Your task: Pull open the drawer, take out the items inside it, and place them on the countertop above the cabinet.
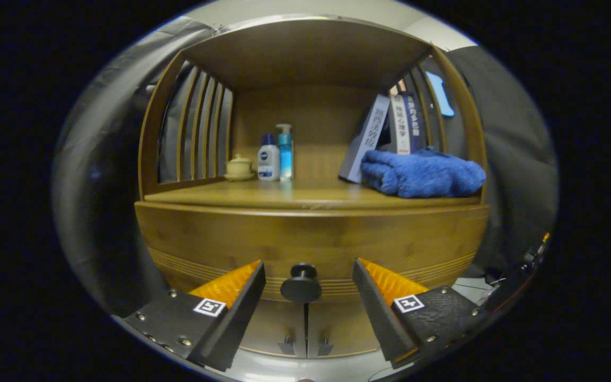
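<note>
A wooden cabinet stands right in front of me, its drawer front (pixel 311 239) closed under the countertop (pixel 295 193). The drawer's dark round knob (pixel 301 285) sits between my two fingers, a gap left on each side. My gripper (pixel 308 278) is open, its fingertips (pixel 255 273) close to the drawer front and level with the knob. The drawer's inside is hidden.
On the countertop a folded blue towel (pixel 422 173) lies at the right, with leaning books (pixel 385 132) behind it. Two bottles (pixel 276 156) and a small lidded cup (pixel 239 167) stand at the back left. Two lower cabinet doors (pixel 305 329) hang below the drawer.
</note>
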`<state>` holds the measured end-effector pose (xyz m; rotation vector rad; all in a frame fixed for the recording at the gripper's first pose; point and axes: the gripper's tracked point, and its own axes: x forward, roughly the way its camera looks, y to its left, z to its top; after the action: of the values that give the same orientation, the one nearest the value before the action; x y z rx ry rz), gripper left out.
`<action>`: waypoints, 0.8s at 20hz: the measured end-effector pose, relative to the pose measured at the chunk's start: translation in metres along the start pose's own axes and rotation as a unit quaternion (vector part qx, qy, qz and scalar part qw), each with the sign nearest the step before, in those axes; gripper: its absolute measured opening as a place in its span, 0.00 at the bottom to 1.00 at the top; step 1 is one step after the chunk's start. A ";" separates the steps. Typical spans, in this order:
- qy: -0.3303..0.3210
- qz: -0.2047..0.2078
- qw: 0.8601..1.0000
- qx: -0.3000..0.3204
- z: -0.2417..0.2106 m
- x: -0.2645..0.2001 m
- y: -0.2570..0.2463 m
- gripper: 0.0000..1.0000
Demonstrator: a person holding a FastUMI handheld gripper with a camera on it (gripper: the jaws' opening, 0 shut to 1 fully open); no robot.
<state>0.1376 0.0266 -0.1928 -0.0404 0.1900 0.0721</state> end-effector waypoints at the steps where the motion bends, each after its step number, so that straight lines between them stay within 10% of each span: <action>1: 0.009 -0.001 1.000 0.016 -0.007 0.005 0.003 0.75; 5: 0.019 -0.029 0.999 0.037 -0.018 0.016 -0.001 0.45; 11: -0.026 -0.083 0.995 -0.055 -0.014 0.016 -0.004 0.44; 16: -0.013 -0.030 0.999 0.015 -0.021 0.003 0.000 0.30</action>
<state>0.1365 0.0263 -0.2136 -0.0153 0.1648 0.0098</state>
